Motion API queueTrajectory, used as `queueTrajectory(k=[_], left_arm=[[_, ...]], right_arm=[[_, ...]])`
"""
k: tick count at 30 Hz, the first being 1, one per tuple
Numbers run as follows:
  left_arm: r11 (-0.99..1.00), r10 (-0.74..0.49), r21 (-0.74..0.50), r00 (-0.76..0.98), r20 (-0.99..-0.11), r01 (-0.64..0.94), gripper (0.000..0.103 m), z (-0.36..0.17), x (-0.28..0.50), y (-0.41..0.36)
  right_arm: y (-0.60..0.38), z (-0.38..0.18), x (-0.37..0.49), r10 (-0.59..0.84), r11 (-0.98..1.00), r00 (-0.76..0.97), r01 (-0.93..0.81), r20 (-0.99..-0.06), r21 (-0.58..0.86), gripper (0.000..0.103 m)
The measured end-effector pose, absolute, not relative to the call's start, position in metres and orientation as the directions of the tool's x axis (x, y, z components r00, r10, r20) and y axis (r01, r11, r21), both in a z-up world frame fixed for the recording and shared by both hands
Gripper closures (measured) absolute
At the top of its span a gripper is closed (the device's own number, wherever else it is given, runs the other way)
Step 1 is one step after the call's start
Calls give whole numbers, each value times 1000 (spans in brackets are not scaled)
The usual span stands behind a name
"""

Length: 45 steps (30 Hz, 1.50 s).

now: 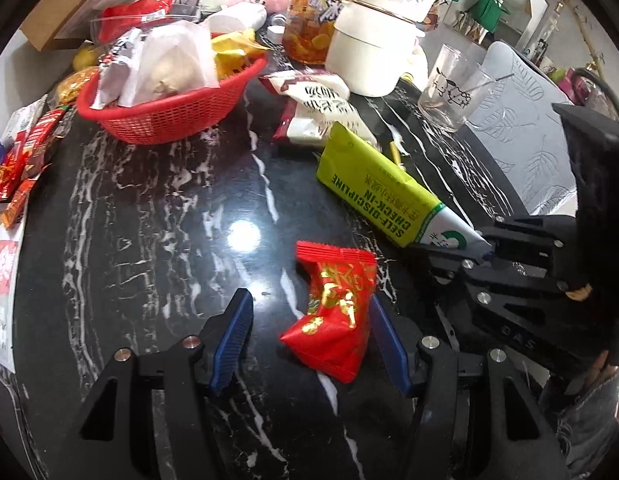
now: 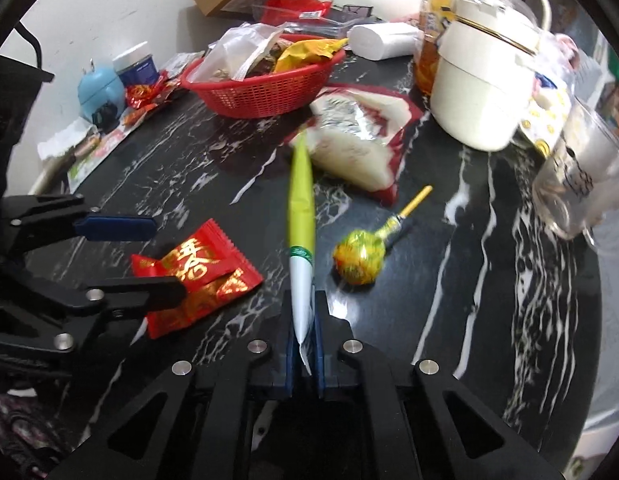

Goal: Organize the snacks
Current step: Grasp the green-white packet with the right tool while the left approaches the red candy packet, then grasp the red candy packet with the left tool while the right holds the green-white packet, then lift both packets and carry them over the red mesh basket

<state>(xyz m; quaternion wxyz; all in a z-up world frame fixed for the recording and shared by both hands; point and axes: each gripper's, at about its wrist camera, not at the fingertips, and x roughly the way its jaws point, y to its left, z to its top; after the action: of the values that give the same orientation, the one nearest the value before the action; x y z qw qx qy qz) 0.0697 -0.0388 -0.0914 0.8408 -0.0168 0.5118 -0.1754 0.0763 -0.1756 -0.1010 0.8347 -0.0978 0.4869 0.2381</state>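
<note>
A red snack packet with gold print lies flat on the black marble table. It sits between the blue pads of my left gripper, which is open: the right pad touches its edge and the left pad stands well clear. The right wrist view shows that packet with the left gripper straddling it. My right gripper is shut on the white end of a lime-green packet, seen edge-on. In the left wrist view the green packet slants up off the table from the right gripper.
A red basket full of snack bags stands at the back left. A white-and-red bag, a white kettle and a glass crowd the back right. A wrapped lollipop lies just right of the green packet. Loose packets line the left edge.
</note>
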Motion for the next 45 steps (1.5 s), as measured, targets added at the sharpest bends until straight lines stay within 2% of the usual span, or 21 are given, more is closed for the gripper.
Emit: queueTrajectory(k=[6, 18, 20, 21, 25, 33, 37, 41, 45], left_arm=[[925, -325, -203, 394, -860, 320, 44, -97, 70, -56], [924, -248, -65, 460, -852, 377, 44, -102, 66, -79], [924, -239, -48, 473, -848, 380, 53, -102, 65, -80], [924, -227, -28, 485, -845, 382, 65, -102, 64, -81], [925, -254, -72, 466, -848, 373, 69, -101, 66, -75], [923, -274, -96, 463, -843, 371, 70, -94, 51, -68], [924, -278, -104, 460, -843, 368, 70, -94, 48, -65], [925, -296, -128, 466, -834, 359, 70, -91, 47, -58], [927, -302, -143, 463, -833, 347, 70, -94, 49, -53]], right_arm=[[-193, -96, 60, 314, 887, 419, -450, -852, 105, 96], [-216, -96, 33, 313, 916, 417, -370, -854, 155, 96], [-216, -97, 31, 313, 917, 415, -366, -854, 158, 96], [-216, -97, 31, 312, 918, 415, -364, -855, 158, 96], [-215, -99, 28, 312, 919, 415, -360, -855, 160, 96], [-210, -102, 21, 315, 916, 400, -366, -861, 165, 95], [-205, -102, 19, 289, 920, 420, -369, -860, 130, 93], [-200, -101, 27, 285, 919, 430, -378, -857, 116, 83], [-195, -99, 38, 301, 913, 448, -391, -842, 119, 84]])
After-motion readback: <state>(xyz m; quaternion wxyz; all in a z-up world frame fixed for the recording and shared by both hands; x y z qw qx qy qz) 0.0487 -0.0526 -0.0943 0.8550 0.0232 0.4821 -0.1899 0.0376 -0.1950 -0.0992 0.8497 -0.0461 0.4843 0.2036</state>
